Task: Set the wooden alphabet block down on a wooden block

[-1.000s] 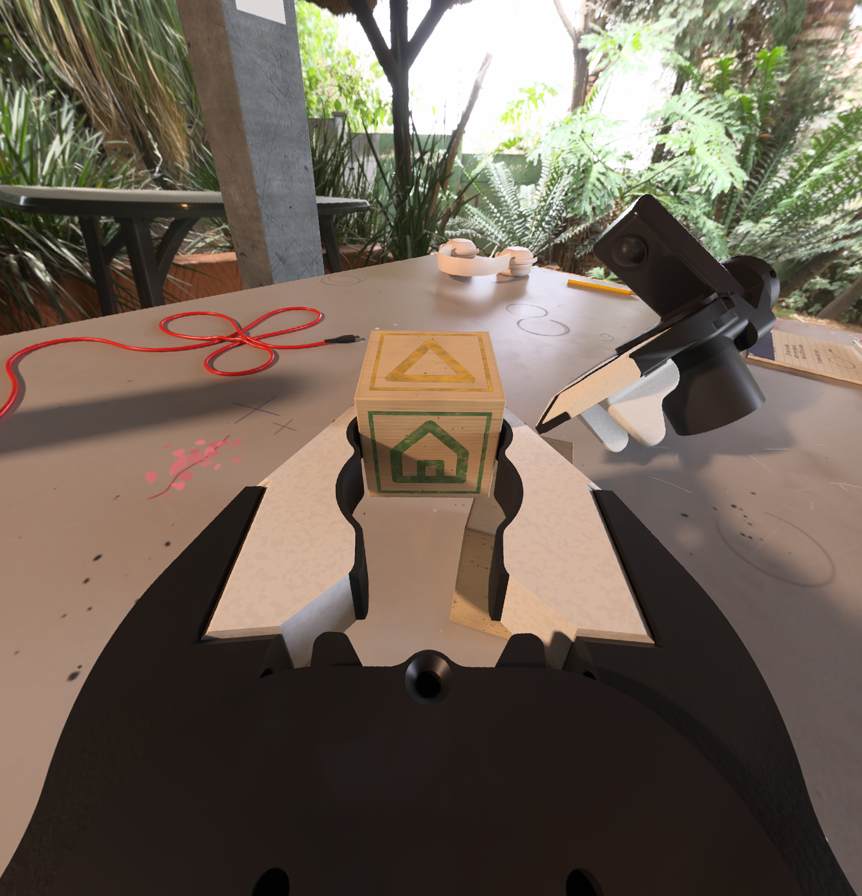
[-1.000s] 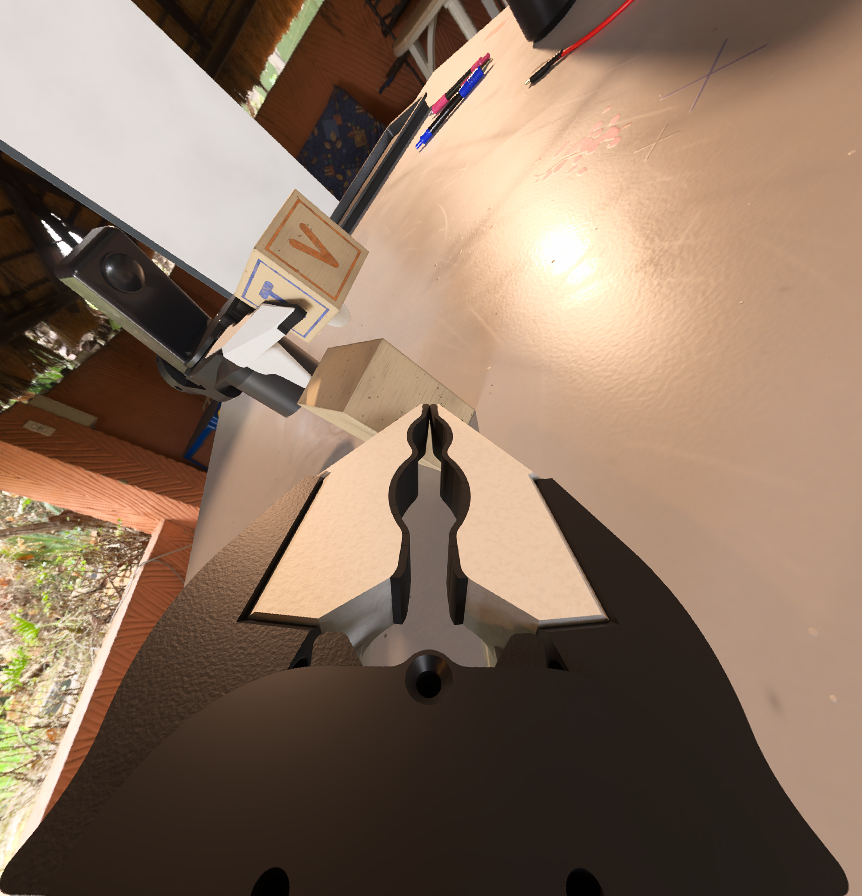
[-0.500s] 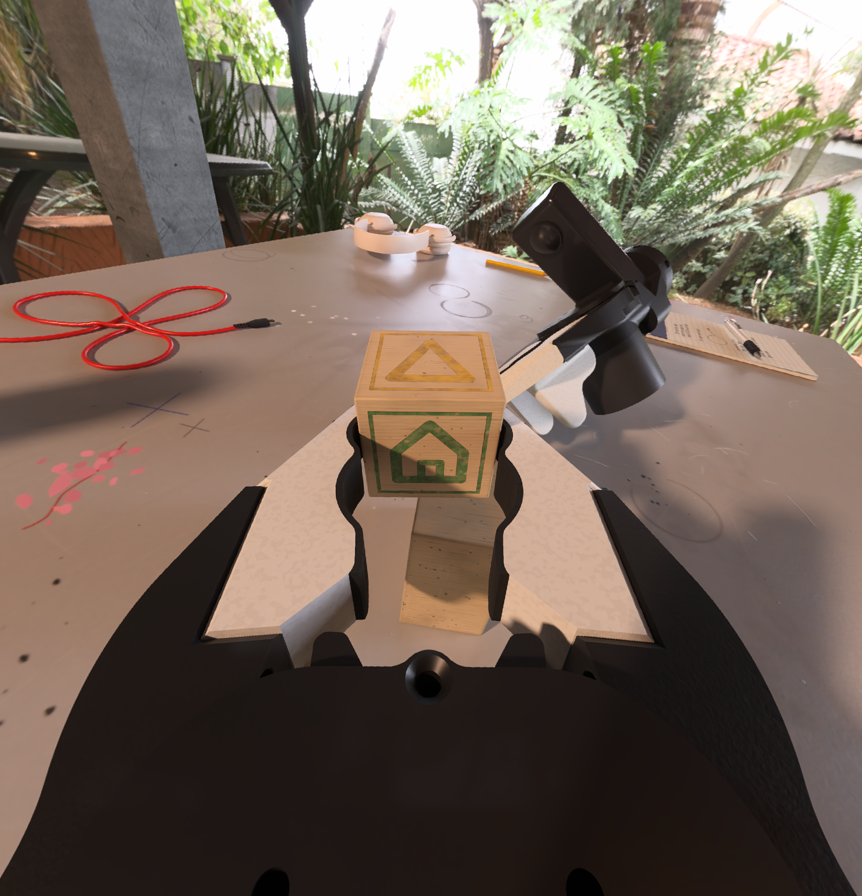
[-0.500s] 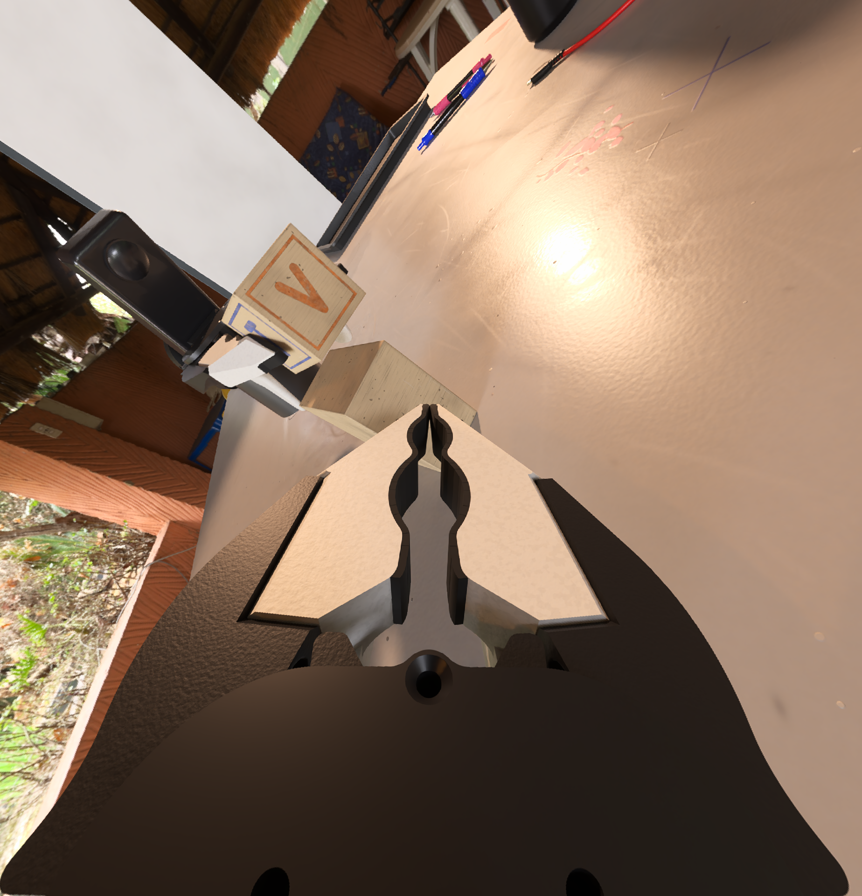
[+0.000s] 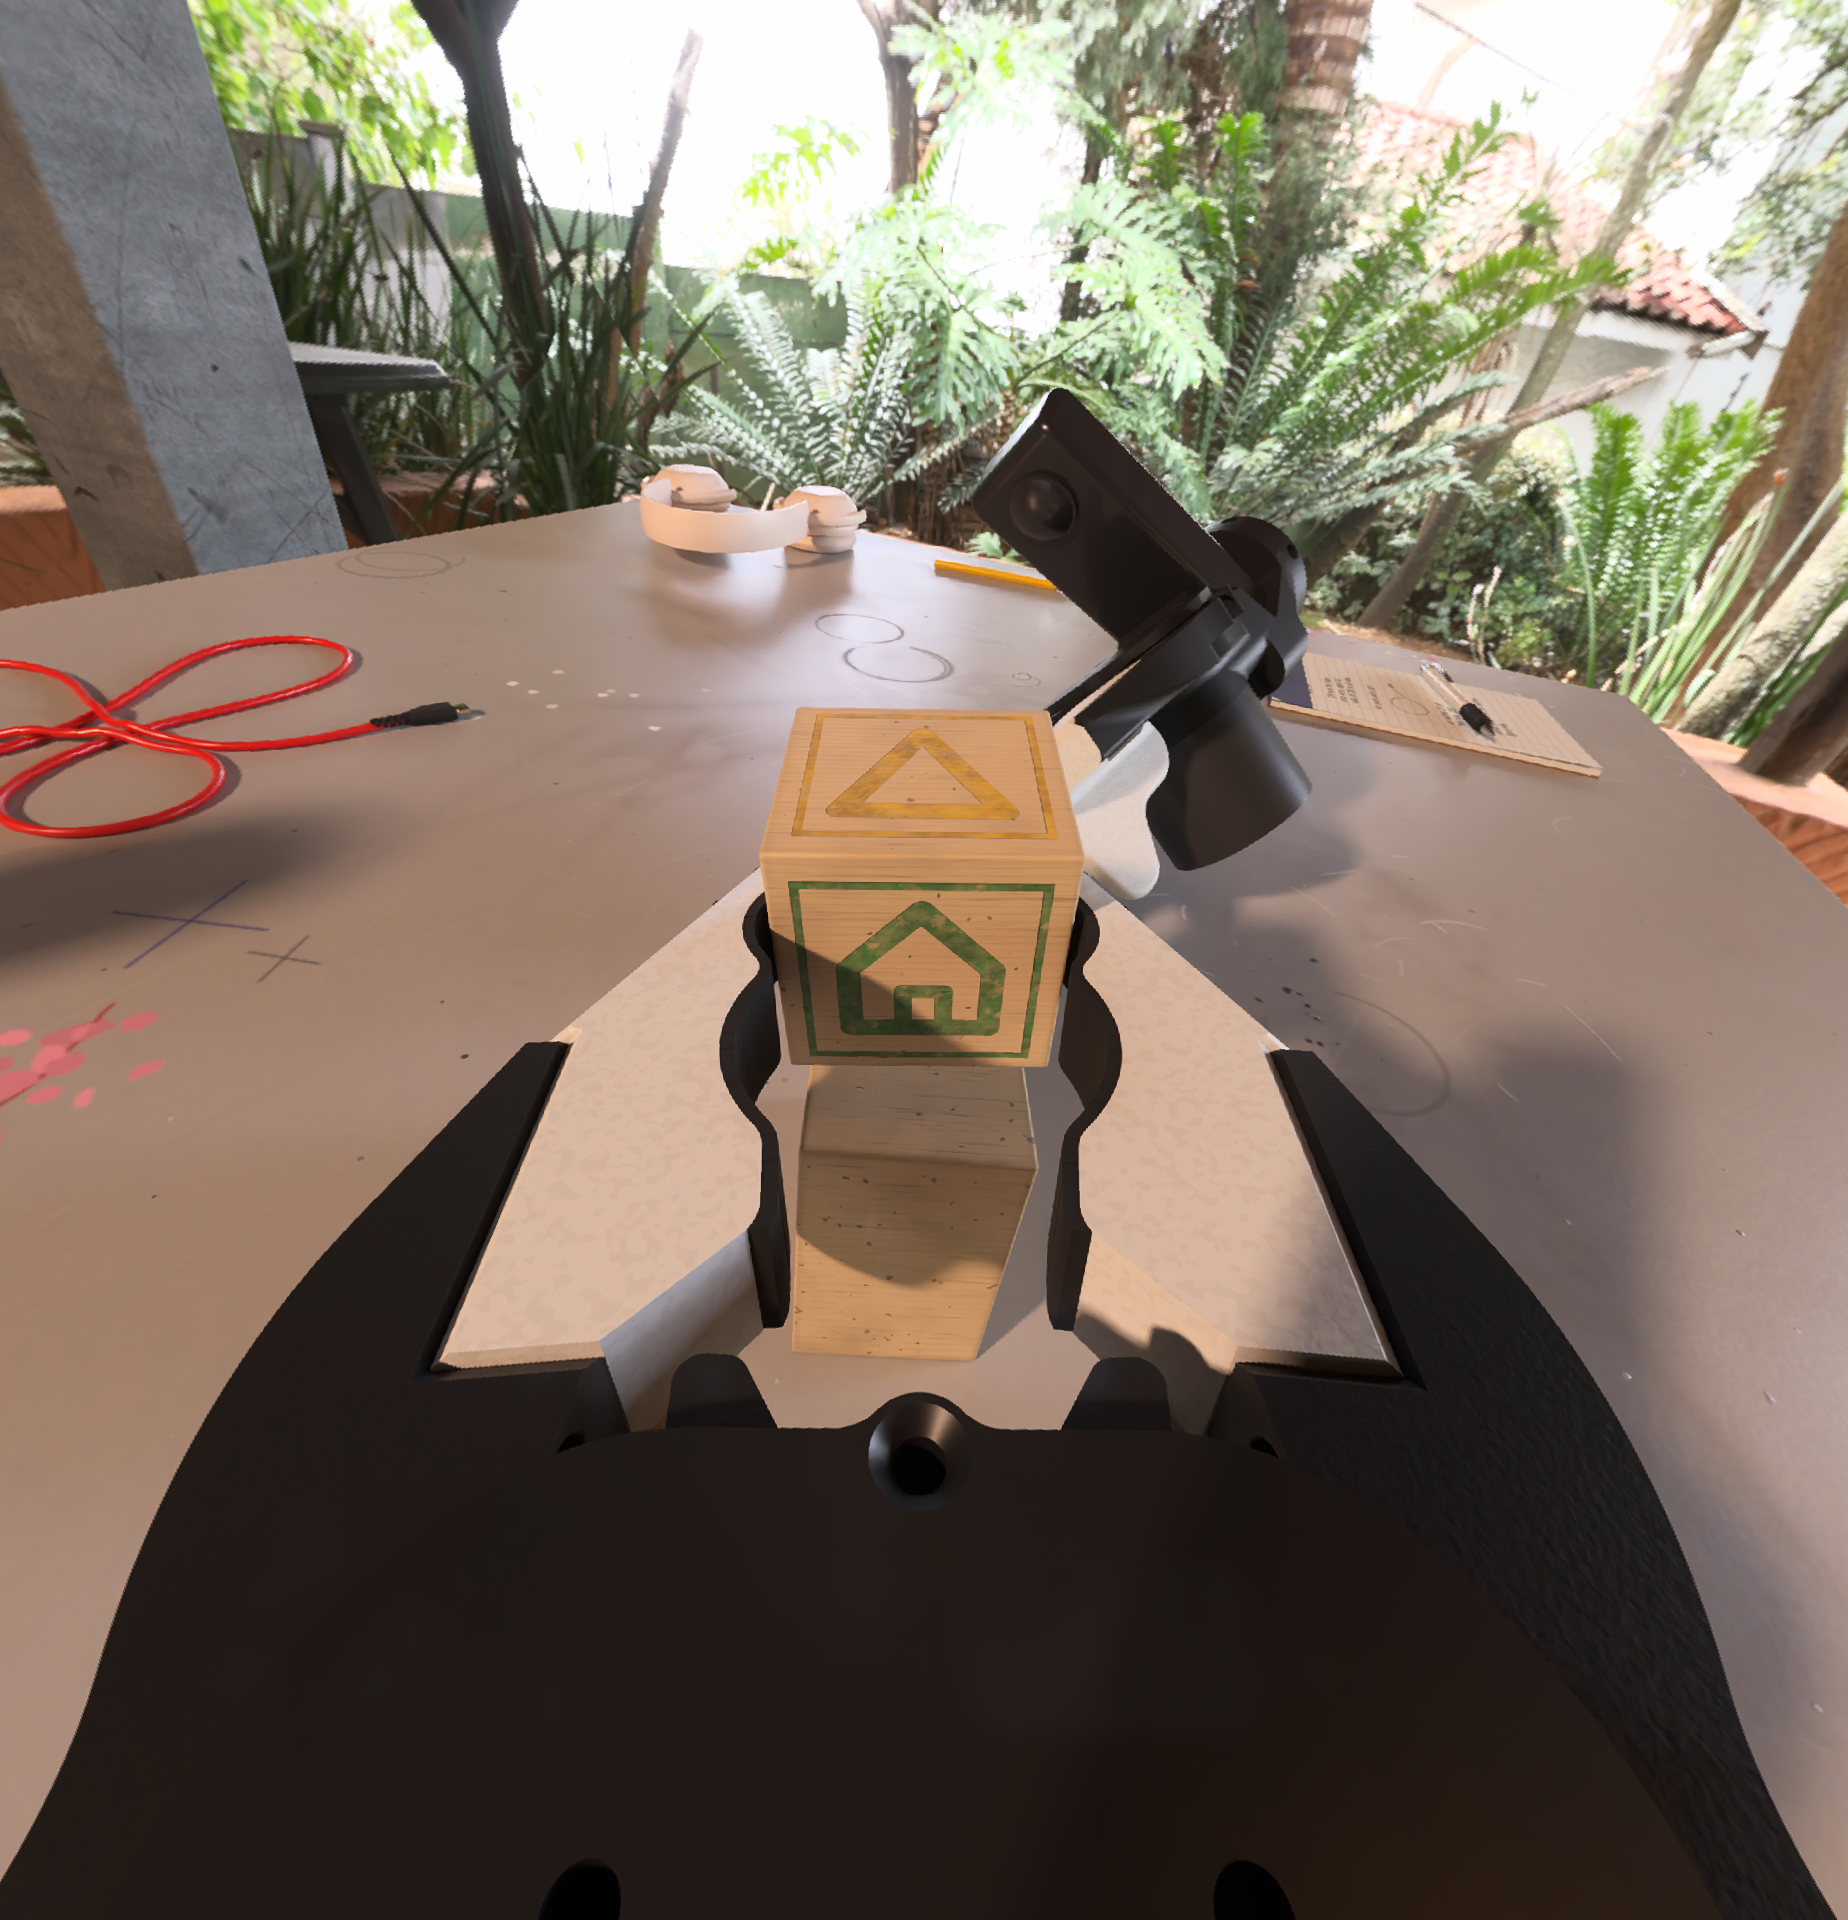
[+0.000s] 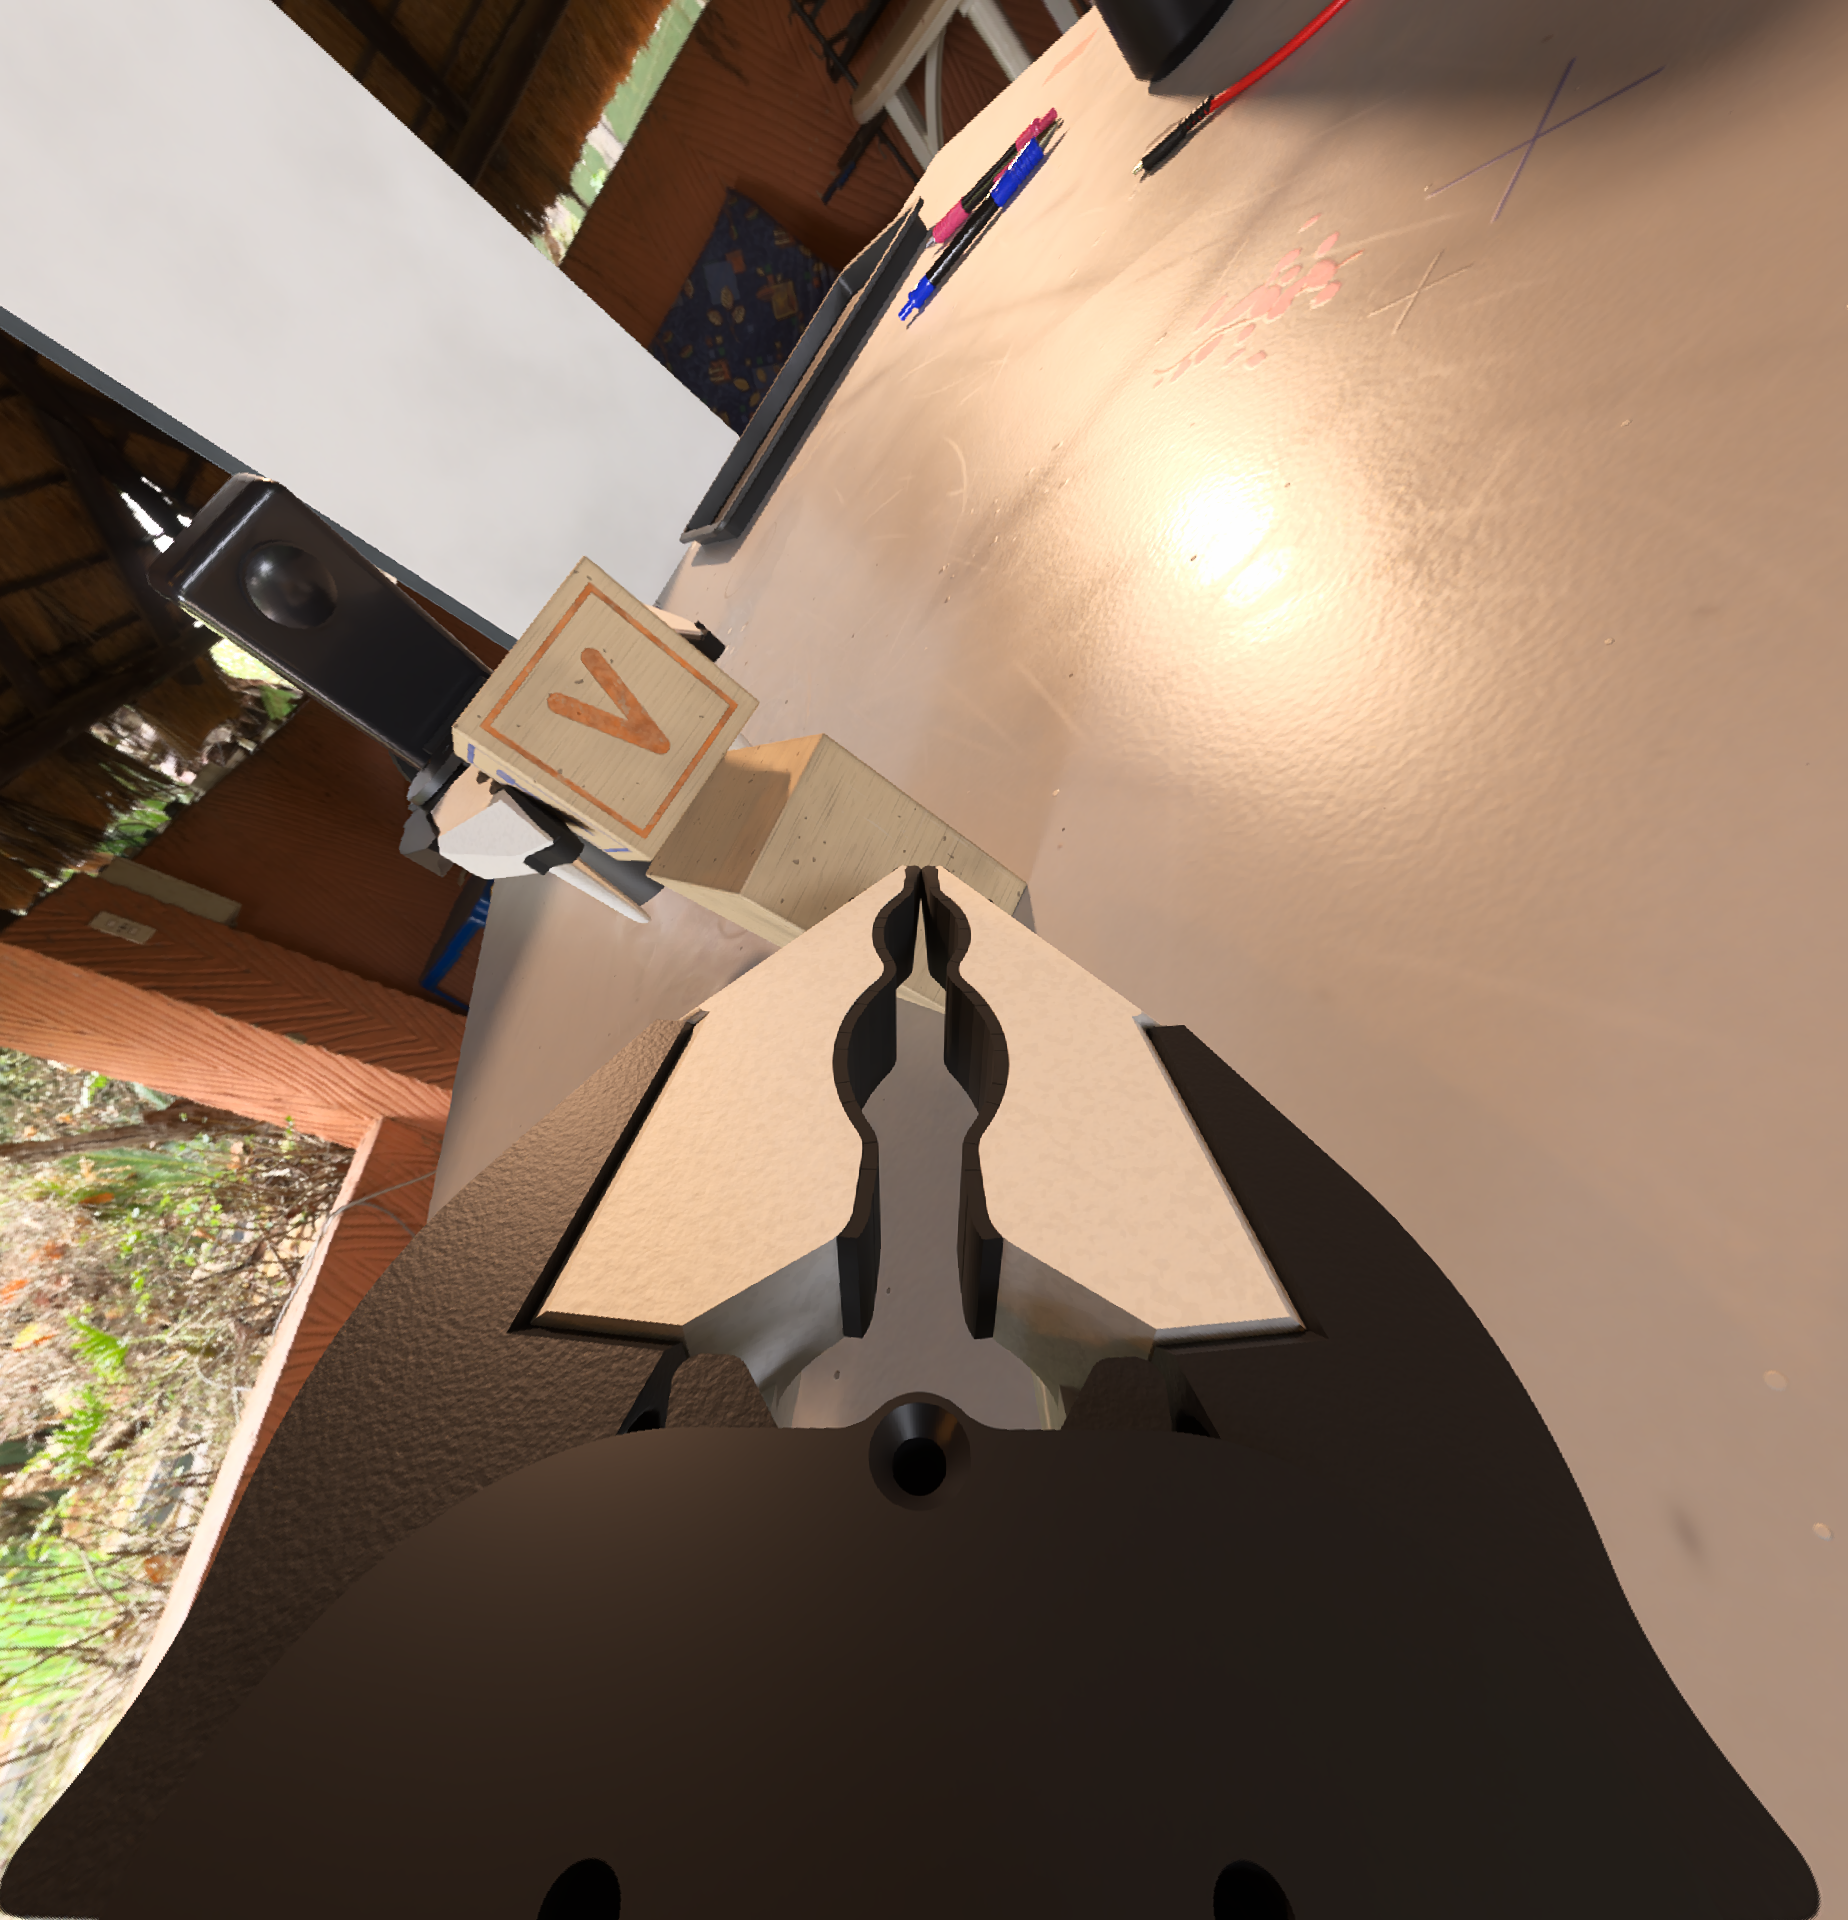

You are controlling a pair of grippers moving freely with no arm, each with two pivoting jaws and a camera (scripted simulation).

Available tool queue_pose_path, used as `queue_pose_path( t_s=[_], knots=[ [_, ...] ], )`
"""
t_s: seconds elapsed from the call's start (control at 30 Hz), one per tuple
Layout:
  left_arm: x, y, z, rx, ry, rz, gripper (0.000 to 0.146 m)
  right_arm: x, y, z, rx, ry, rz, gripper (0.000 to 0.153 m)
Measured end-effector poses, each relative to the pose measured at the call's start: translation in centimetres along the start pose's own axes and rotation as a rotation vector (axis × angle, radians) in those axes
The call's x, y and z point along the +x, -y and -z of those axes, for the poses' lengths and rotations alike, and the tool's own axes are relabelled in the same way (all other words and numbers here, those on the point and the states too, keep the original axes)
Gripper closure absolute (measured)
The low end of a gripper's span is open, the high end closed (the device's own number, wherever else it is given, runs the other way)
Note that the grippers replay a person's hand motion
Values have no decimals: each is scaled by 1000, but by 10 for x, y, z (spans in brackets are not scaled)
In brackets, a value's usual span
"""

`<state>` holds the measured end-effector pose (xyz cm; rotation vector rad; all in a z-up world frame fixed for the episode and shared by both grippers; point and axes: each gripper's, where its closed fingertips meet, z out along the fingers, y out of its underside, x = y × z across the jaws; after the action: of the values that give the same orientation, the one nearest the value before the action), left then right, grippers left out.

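On my left wrist view, at nine o'clock, a red cable (image 5: 120, 717) lies looped on the grey tabletop (image 5: 546, 831), with pink splatter marks (image 5: 37, 1060) nearer me at about eight o'clock. Toward eleven o'clock, white headphones (image 5: 743, 520) sit near the far edge.

Dead centre, my left gripper (image 5: 920, 977) has its jaws clamped on the wooden alphabet block (image 5: 920, 894), one finger on each side face. I read a green house figure on the face toward me and a yellow triangle on top. The block is held upright, directly above the plain wooden block (image 5: 904, 1226) that stands on the tabletop; from here I cannot tell whether the two touch.

At one o'clock the right gripper (image 5: 1117, 821) angles down toward the blocks, and a clipboard with a pen (image 5: 1439, 717) lies at two o'clock, beyond it.

On my right wrist view, the alphabet block (image 6: 598, 707) sits at ten o'clock, against the upper corner of the plain block (image 6: 837, 831). My right gripper (image 6: 920, 883) has its jaws closed, empty, with the tips just beside the plain block. Coloured markers (image 6: 982, 197) lie at twelve o'clock.
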<state>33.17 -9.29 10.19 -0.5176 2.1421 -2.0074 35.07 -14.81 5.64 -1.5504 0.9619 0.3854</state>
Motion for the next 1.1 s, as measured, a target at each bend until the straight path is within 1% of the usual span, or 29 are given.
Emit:
queue_pose_path(
  t_s=[0.2, 0.4, 0.57, 0.93, 1.0, 1.1],
  knots=[
    [3, 0, 0, 2, -13, 5, 94, 0, 0, 0, 0, 3, -3, 153],
    [3, -6, -1, -33, -14, 5, 94, -1, -1, -1, -3, 4, -2, 153],
    [3, -9, -3, -67, 1, -4, 94, -1, -2, 0, -6, 6, -5, 153],
    [2, -10, -4, -83, 17, -14, 94, -1, -2, -1, -12, 9, -7, 153],
    [2, -9, -4, -87, 24, -23, 90, -2, -2, -1, -12, 10, -9, 153],
    [4, -3, -5, -66, 27, -25, 88, -2, -2, -1, -12, 10, -11, 153]
  ],
)
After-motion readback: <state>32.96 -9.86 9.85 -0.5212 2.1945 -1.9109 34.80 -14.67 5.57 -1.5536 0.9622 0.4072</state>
